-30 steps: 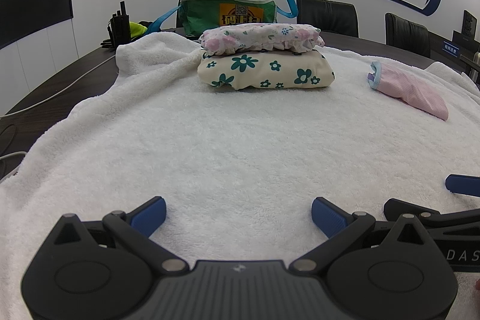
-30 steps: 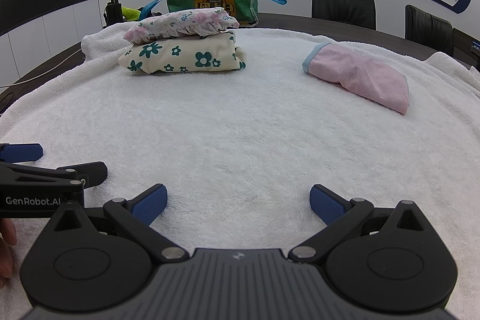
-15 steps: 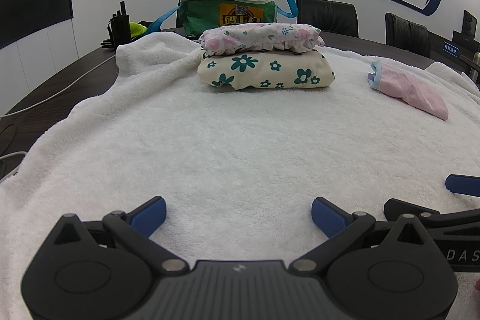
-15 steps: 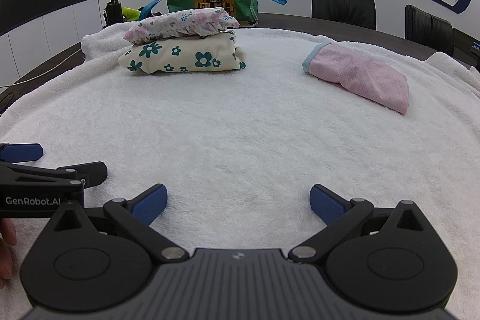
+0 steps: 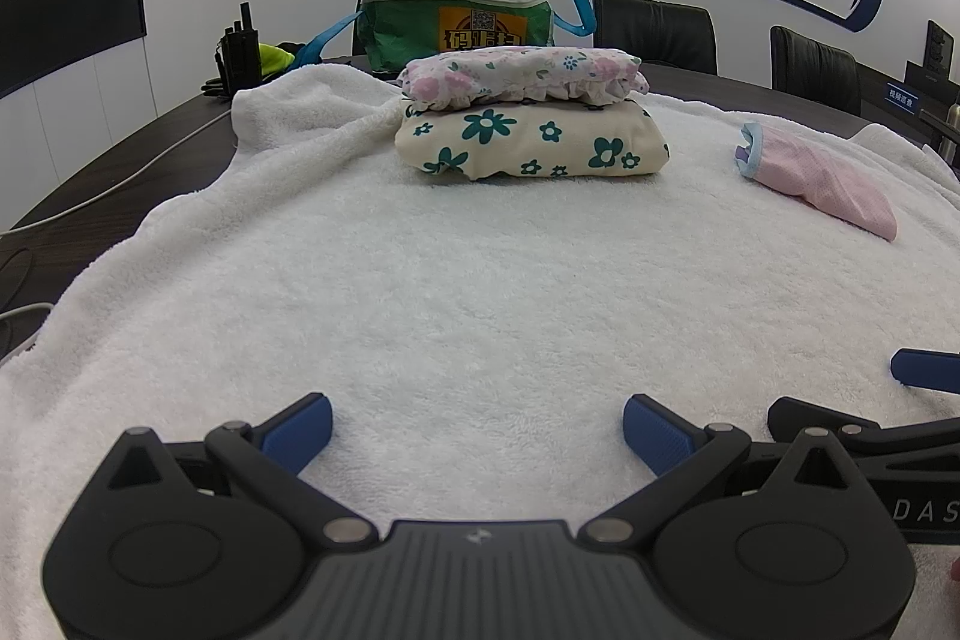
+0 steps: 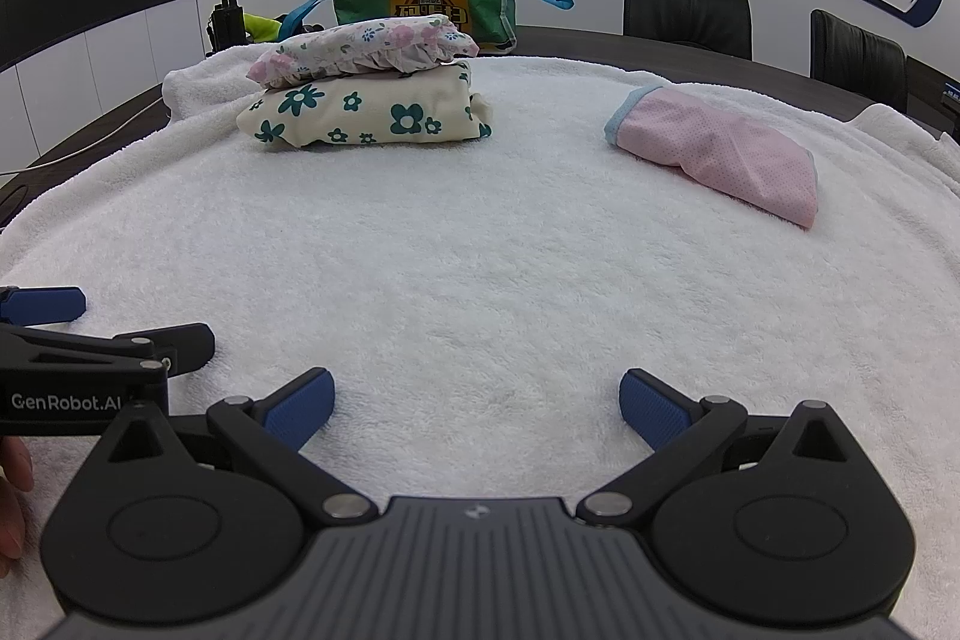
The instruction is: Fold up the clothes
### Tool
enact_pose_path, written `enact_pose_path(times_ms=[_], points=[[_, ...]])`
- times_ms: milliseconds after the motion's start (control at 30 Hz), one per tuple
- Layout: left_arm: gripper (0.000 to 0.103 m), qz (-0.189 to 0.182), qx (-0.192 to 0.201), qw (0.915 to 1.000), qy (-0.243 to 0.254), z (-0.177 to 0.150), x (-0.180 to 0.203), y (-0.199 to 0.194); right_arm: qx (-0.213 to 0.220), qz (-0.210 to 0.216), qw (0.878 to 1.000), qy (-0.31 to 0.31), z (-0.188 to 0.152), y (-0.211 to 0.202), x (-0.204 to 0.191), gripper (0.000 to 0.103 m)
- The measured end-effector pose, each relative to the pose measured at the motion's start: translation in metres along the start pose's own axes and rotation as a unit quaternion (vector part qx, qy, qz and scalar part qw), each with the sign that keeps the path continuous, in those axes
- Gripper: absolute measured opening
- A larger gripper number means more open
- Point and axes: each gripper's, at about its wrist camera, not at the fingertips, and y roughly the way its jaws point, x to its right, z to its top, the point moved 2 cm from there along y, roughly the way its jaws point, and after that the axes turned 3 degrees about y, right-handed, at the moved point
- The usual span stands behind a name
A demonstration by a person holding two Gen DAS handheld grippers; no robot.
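Grippers rest side by side on the white towel (image 5: pixel 480 280), left gripper (image 5: pixel 477 427) and right gripper (image 6: pixel 477 403) both spread wide and empty. Folded clothes (image 6: pixel 366 94) sit stacked far ahead, pink garment (image 6: pixel 720 154) well apart.

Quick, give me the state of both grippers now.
Left gripper: open, holding nothing, over the white towel.
Right gripper: open, holding nothing.

My right gripper (image 5: pixel 927 370) is cut off by the left view's right edge. The green zippered fabric bag (image 5: pixel 456 25) is partly hidden behind the stacked floral folded garments (image 5: pixel 528 124).
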Motion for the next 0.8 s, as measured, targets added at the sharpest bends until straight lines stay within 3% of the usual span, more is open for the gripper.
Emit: enact_pose_path(times_ms=[800], points=[[0.103, 0.001, -0.002, 1.0, 0.003, 0.0008, 0.0013, -0.0005, 0.0, 0.0, 1.0, 0.0, 0.0011, -0.0001, -0.0009, 0.102]])
